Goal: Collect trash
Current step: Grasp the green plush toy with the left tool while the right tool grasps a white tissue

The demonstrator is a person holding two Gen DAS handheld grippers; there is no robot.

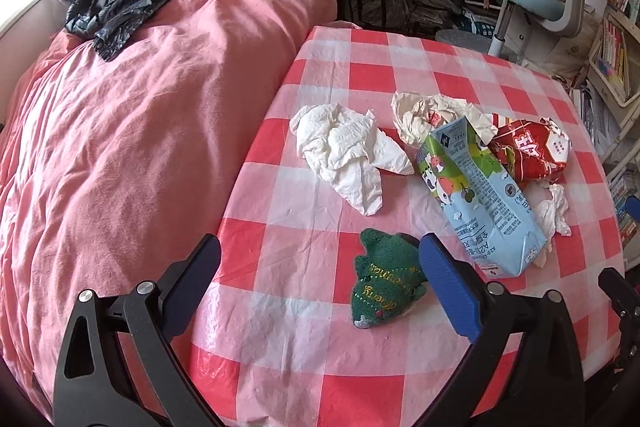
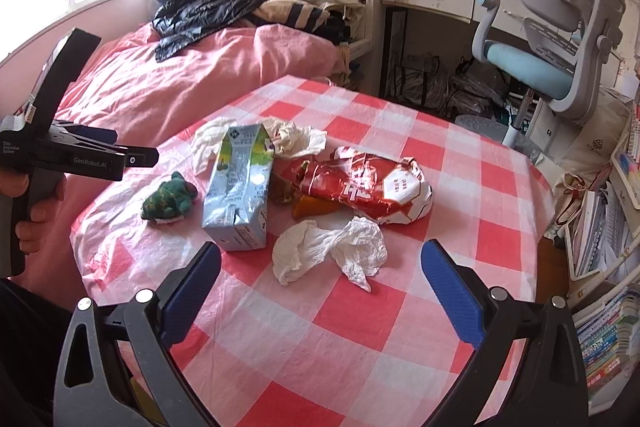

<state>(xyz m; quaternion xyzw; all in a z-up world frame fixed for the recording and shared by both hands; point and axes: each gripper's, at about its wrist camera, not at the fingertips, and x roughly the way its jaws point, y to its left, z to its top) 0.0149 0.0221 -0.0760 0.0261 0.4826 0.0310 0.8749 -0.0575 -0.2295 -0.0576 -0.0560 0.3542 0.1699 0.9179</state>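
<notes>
both claws were spread wide and empty: the left claw [image 1: 320, 283] hung over the near left of the checked tabletop [image 1: 460, 67] by a green plush toy [image 1: 384, 287], the right claw [image 2: 320, 283] near a crumpled tissue [image 2: 332, 251]. the trash lay mid-tabletop: a milk carton [image 2: 240, 187], a red wrapper [image 2: 368, 187] to its right, more crumpled paper [image 1: 348, 151] farther off.

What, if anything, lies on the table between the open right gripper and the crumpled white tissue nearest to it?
Nothing visible. In the right wrist view the right gripper is open and points at the crumpled white tissue, with only bare checked tablecloth between them. The milk carton lies to the tissue's left and the red snack bag behind it.
</notes>
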